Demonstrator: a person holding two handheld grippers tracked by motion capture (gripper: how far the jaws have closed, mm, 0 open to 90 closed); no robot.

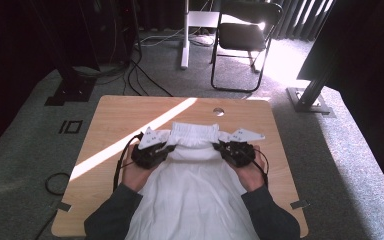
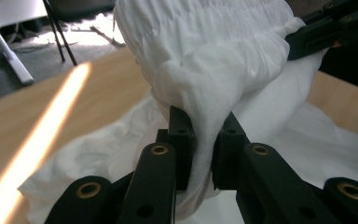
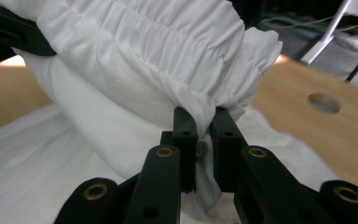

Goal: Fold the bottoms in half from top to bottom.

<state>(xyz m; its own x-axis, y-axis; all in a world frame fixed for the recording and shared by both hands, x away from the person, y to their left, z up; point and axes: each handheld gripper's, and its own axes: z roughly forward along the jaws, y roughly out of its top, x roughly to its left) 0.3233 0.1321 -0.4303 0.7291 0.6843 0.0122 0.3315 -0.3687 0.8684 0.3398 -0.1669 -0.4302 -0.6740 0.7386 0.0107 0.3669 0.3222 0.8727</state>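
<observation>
The white gathered-waist cotton garment [image 1: 195,170] is clamped at each waistband end by the left tongs [image 2: 204,140] and right tongs [image 3: 204,133], held raised above the wooden worktop [image 1: 125,120], probably for folding.

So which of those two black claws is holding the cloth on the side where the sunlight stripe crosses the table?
The left gripper, shut on the white garment; the right gripper grips its opposite side.

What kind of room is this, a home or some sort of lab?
Probably a lab or recording studio: dark curtains behind, cables trailing over grey carpet, a folding chair, and one small wooden table with a cable hole.
</observation>
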